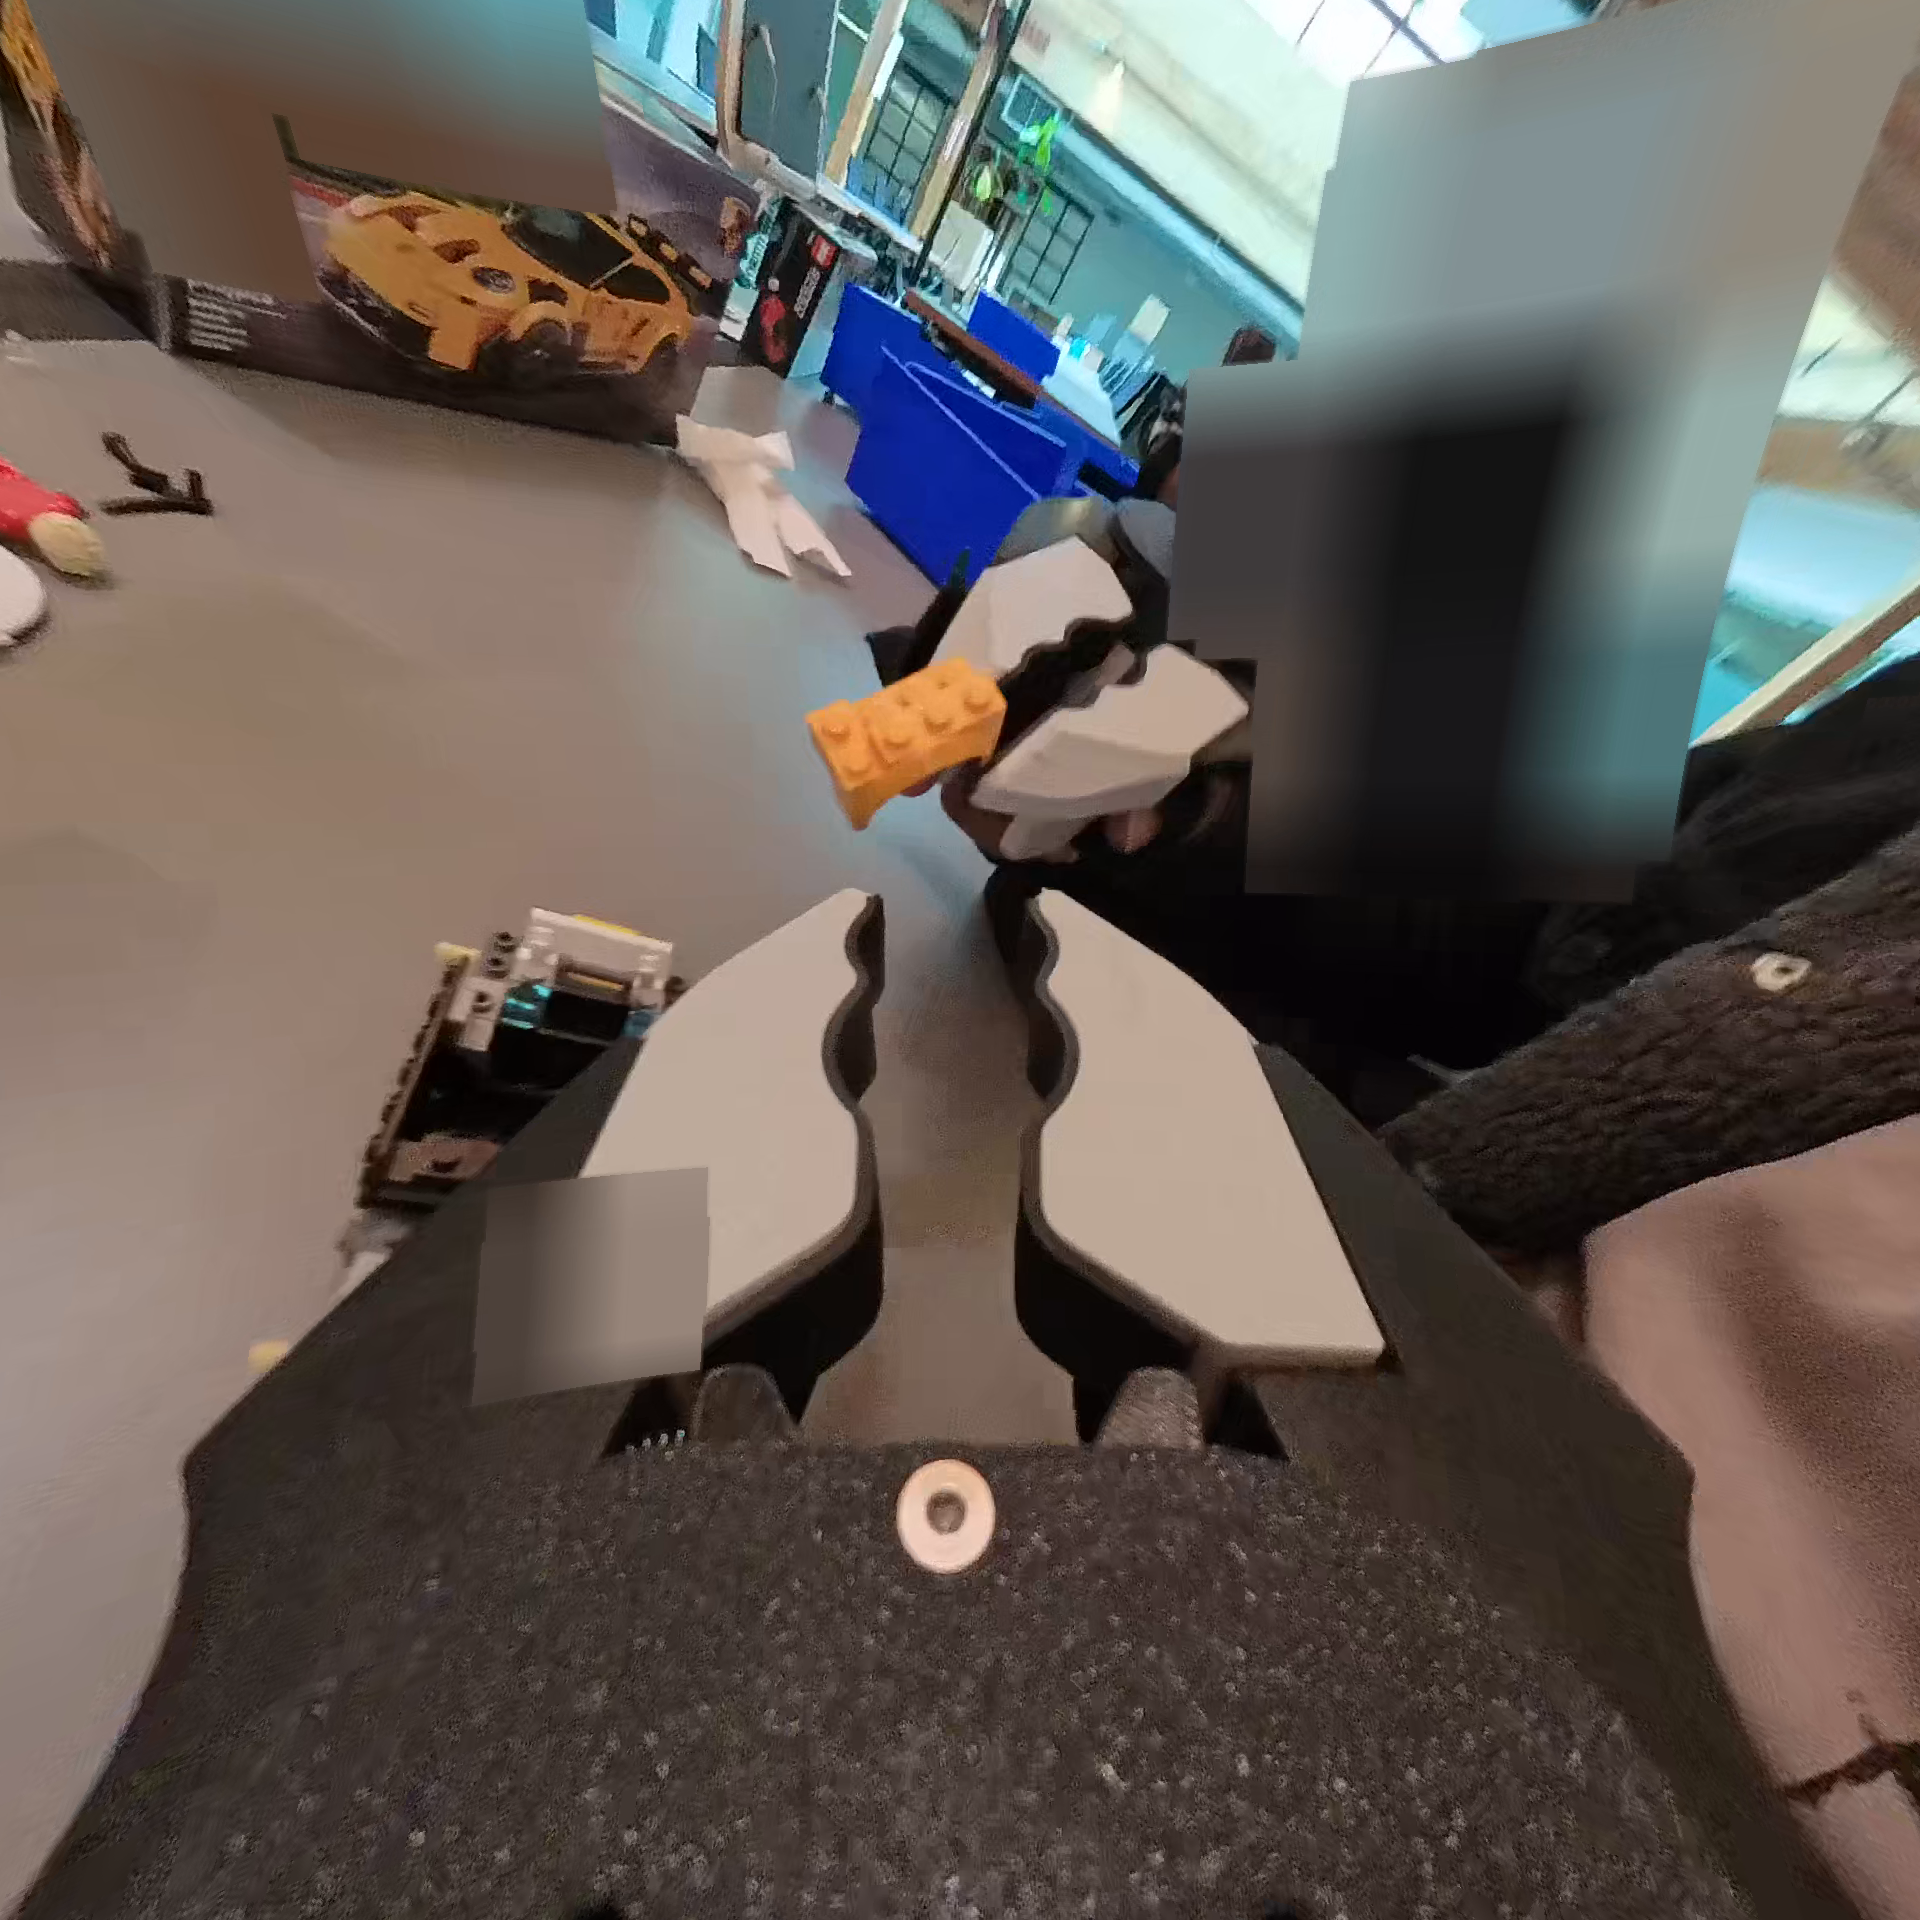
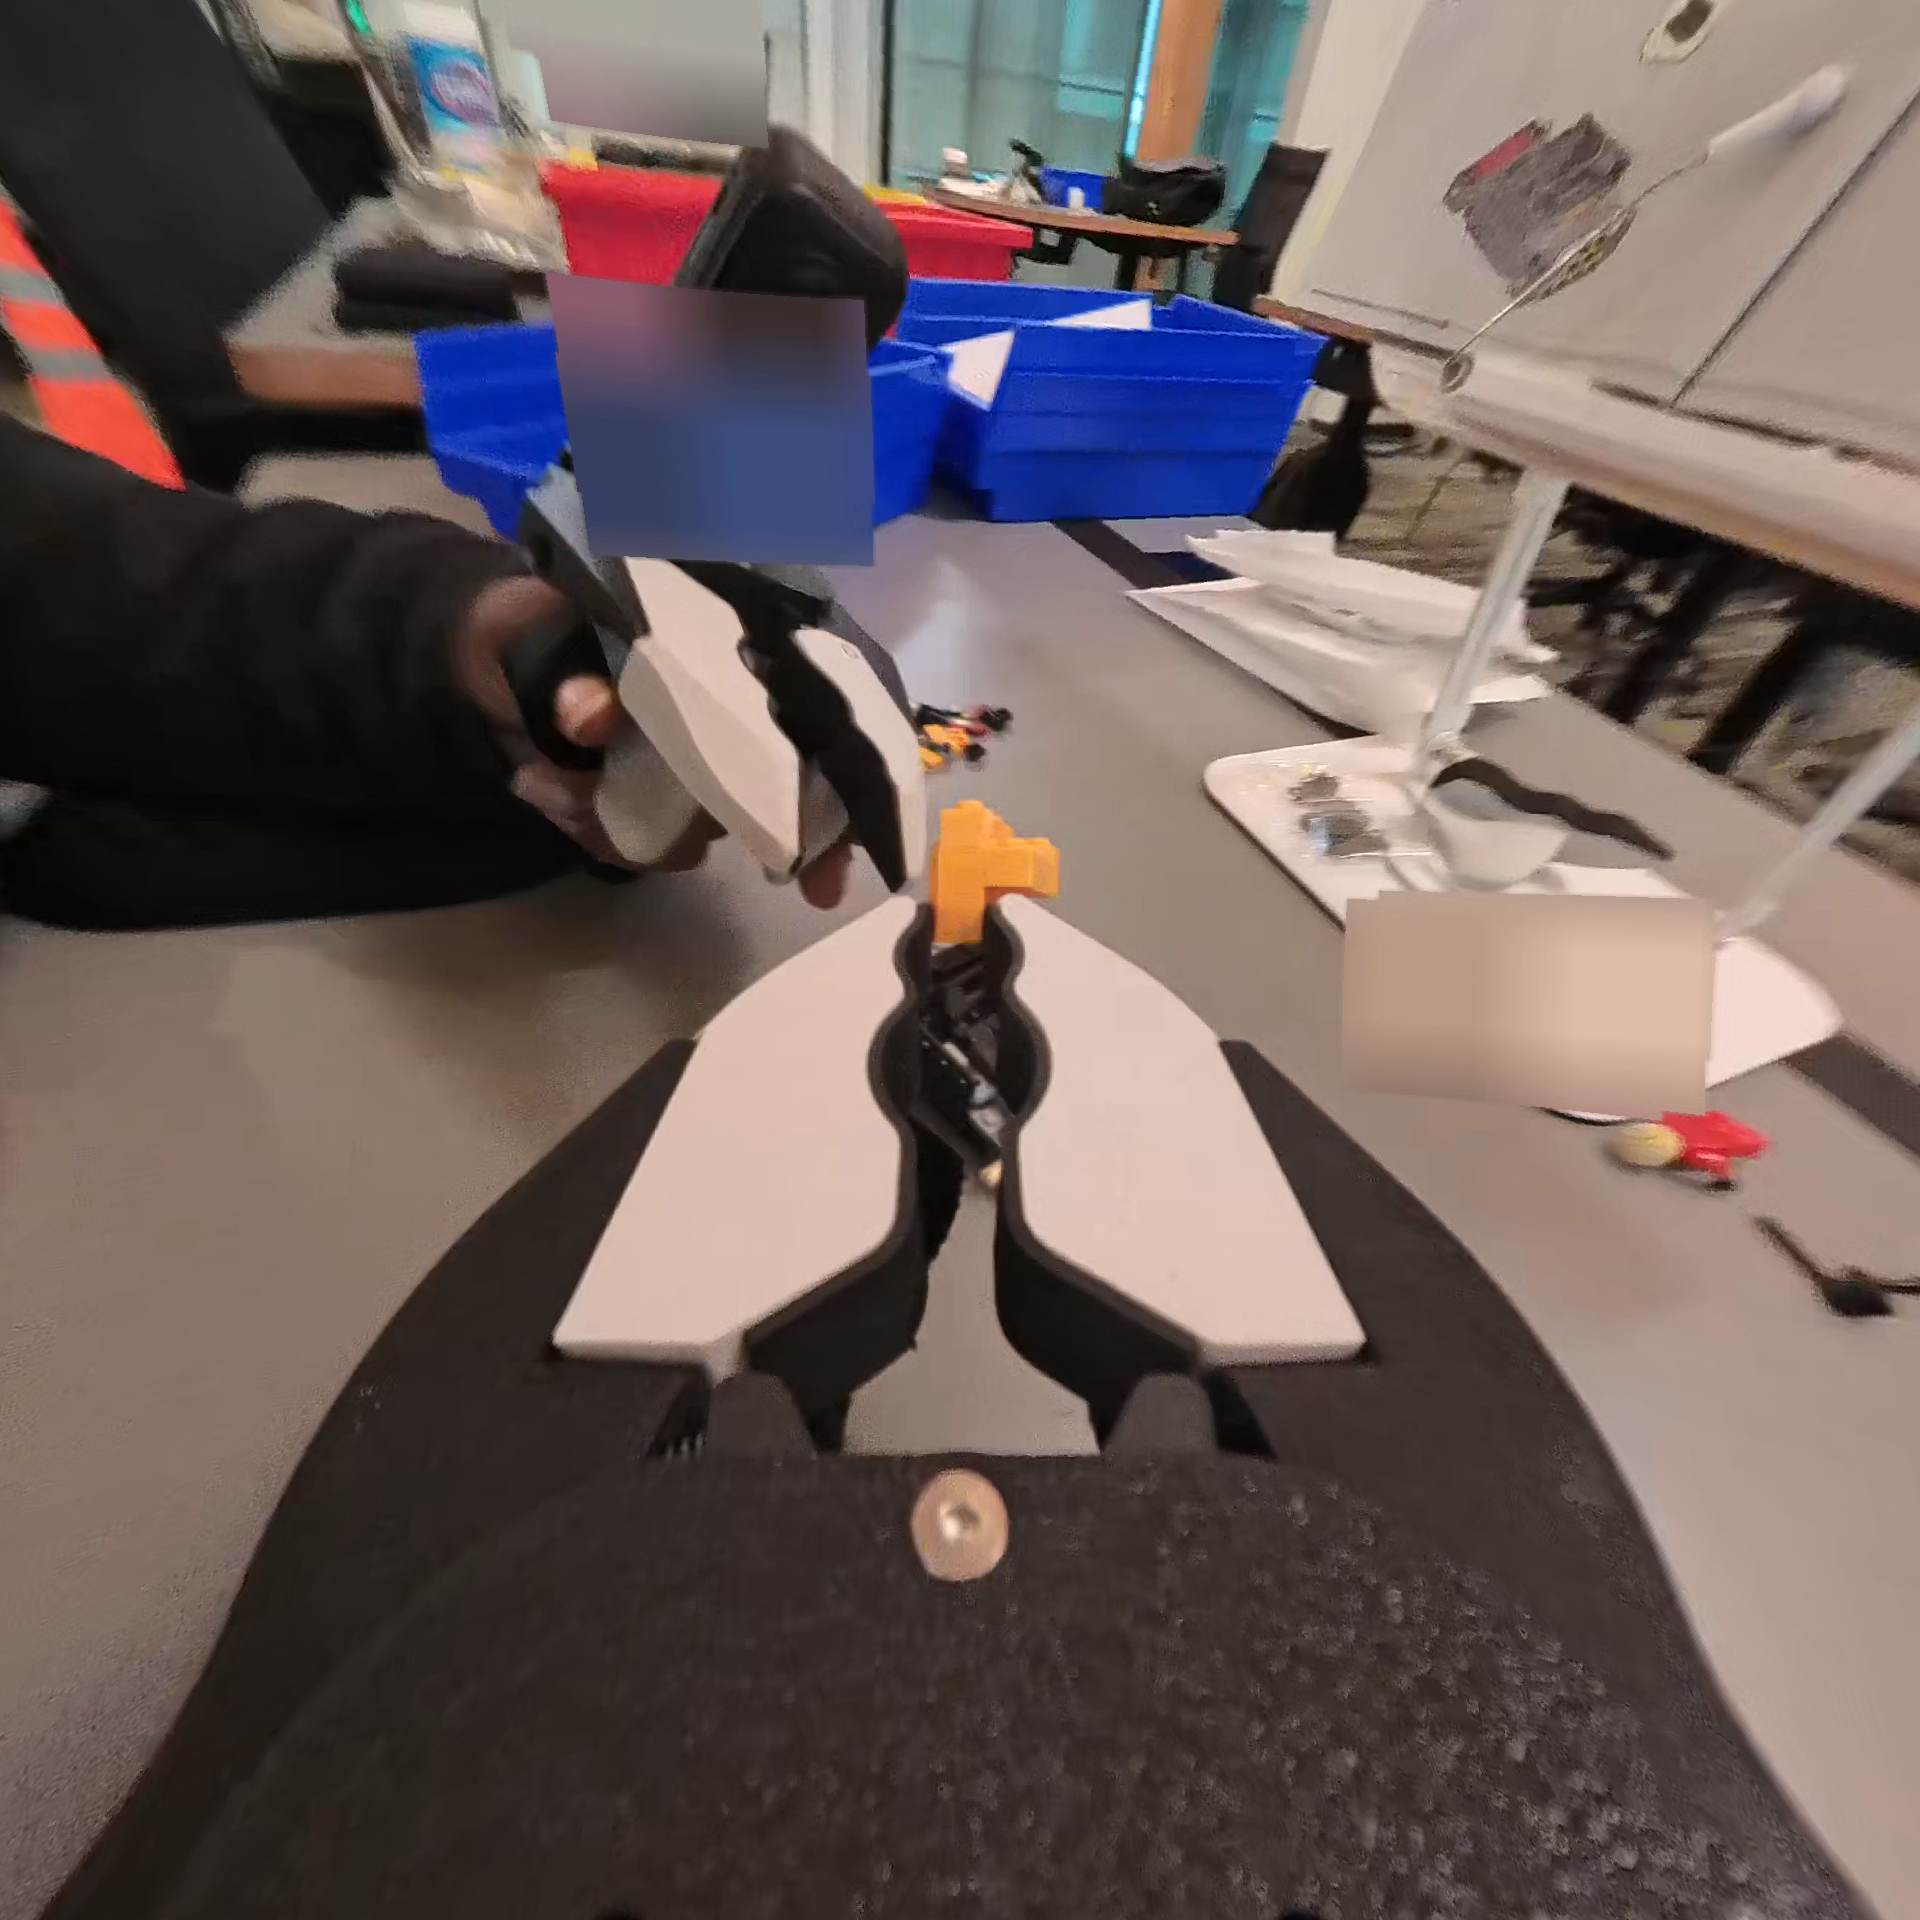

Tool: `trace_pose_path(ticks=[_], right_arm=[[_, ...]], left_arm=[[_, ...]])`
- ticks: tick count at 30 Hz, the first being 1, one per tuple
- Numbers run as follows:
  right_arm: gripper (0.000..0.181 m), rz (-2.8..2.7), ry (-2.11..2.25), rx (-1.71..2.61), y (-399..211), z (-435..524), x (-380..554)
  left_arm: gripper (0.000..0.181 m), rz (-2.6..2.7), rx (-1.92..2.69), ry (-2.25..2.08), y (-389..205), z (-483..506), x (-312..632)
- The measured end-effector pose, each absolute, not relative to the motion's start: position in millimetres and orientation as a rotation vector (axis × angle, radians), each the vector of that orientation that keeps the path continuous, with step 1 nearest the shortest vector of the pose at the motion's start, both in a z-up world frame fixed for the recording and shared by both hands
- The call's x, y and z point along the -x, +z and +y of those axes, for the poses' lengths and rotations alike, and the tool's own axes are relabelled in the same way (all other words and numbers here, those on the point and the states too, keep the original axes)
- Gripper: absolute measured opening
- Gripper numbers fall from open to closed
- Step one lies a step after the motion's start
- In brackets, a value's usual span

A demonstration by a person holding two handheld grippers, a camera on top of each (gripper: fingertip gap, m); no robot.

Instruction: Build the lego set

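Observation:
My right gripper [image 2: 961, 920] is shut on an orange lego brick [image 2: 987, 862], pinched at its fingertips and held above the grey table [image 2: 312, 1091]. In the left wrist view the right gripper [image 1: 1023, 681] holds the same studded orange brick [image 1: 904, 732] just ahead of my left gripper [image 1: 945, 914]. My left gripper is open and empty. It also shows in the right wrist view [image 2: 847, 857], close to the left of the brick. A partly built black, white and yellow lego car [image 1: 520, 1049] sits on the table left of my left gripper.
A lego box [image 1: 499, 281] with a yellow car picture stands at the back. Blue bins [image 2: 1122, 405] and white paper bags [image 1: 769, 488] lie behind. A white tray [image 2: 1278, 800] with small parts is to the right, beside a red piece [image 2: 1704, 1138]. Loose pieces [image 2: 956, 727] lie mid-table.

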State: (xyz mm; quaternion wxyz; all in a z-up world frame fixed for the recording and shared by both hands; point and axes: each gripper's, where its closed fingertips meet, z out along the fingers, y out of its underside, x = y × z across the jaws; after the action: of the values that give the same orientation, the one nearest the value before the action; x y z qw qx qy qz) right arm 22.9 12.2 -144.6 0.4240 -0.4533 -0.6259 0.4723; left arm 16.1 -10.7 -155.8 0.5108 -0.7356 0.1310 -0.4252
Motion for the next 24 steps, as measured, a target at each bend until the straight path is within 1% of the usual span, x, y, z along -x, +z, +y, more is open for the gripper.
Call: trace_pose_path(ticks=[5,11,14,17,21,22,24], right_arm=[[0.009,-1.593,1.084,1.075,-145.7,2.3,-18.8],[0.008,-1.608,0.850,0.952,-146.2,1.2,-16.9],[0.008,-1.619,0.752,0.879,-146.2,-2.1,-16.0],[0.009,-1.613,0.666,0.825,-145.3,-1.1,-16.2],[0.009,-1.604,0.508,0.722,-144.2,0.5,-16.3],[0.009,-1.604,0.470,0.694,-144.3,0.5,-16.2],[0.008,-1.621,0.401,0.649,-148.5,-0.7,-15.5]], left_arm=[[0.026,0.238,1.762,-1.101,-154.5,-8.2,-21.0],[0.030,0.078,1.689,-1.234,-142.7,-4.4,-18.0],[0.029,0.051,1.689,-1.244,-143.2,-3.4,-17.7],[0.024,0.037,1.678,-1.258,-141.8,-3.7,-17.6],[0.023,0.002,1.660,-1.318,-141.5,-3.8,-17.7],[0.024,-0.008,1.650,-1.341,-140.8,-4.0,-18.1],[0.033,-0.056,1.592,-1.424,-133.5,-4.0,-17.1]])
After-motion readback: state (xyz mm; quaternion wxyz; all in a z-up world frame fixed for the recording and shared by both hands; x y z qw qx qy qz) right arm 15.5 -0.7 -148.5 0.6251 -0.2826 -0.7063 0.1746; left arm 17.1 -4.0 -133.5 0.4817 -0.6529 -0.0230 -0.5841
